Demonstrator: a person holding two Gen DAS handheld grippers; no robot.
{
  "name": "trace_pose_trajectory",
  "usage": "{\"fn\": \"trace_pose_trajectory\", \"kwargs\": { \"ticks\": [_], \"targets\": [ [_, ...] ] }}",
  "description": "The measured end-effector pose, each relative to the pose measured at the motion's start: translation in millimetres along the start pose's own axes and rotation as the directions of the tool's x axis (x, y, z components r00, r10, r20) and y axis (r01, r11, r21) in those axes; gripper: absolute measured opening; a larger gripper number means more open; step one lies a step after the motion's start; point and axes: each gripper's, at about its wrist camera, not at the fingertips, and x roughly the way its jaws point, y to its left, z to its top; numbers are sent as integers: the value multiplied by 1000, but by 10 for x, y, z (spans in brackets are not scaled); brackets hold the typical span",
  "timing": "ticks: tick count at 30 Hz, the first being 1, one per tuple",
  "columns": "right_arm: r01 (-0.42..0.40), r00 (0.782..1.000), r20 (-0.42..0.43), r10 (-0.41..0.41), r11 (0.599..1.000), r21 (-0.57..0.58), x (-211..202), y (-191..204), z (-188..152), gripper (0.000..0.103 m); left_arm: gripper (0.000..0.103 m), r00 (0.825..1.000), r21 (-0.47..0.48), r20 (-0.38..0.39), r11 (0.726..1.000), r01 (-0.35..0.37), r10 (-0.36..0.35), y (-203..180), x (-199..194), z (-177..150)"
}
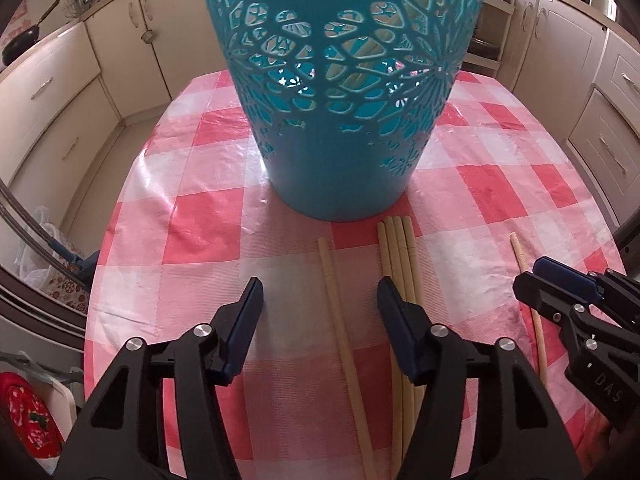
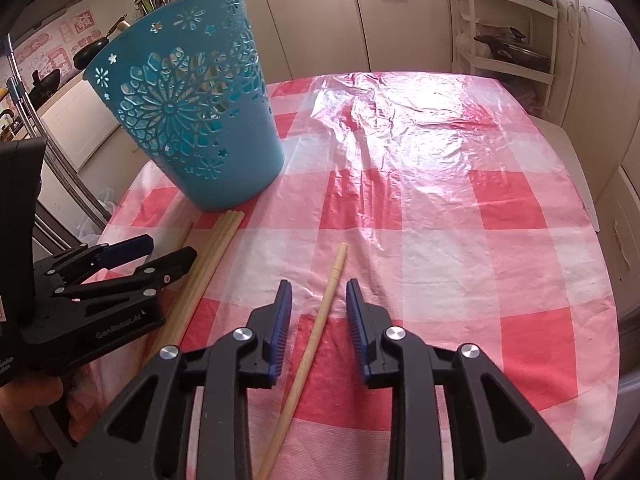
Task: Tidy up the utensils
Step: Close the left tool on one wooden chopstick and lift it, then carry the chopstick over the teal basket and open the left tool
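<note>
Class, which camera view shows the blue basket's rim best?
The right wrist view: the whole blue basket appears, rim included. The left wrist view shows only its patterned wall and base; the top is cropped off.

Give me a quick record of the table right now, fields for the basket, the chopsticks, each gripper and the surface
basket: blue cut-out basket, upright on the table, some chopsticks inside
loose chopsticks: single chopstick; bundle of four beside it; lone chopstick further right
left gripper: jaws open, straddling the single chopstick, not gripping
right gripper: jaws open around the lone chopstick, pads not touching it
surface: pink checked tablecloth under clear plastic
</note>
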Motion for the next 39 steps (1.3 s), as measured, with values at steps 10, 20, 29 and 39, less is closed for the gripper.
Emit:
{"fn": "trace_pose_trajectory", "kwargs": {
  "ticks": [10,20,29,39],
  "targets": [
    [-10,1000,4,10,1000,1,24,4,25,34,5,996,-9,-12,996,92,-92,-37,-16,50],
    [-17,1000,7,17,1000,6,24,-17,26,34,4,971,-221,-9,948,230,-238,527,-293,66],
    [-14,1000,7,14,1000,4,23,-19,27,34,4,948,-245,139,918,312,-285,764,-1048,136],
    [-7,1000,8,7,1000,-2,8,-5,14,36,5,837,-171,492,916,362,-239,732,-1989,1015]
  ]
}}
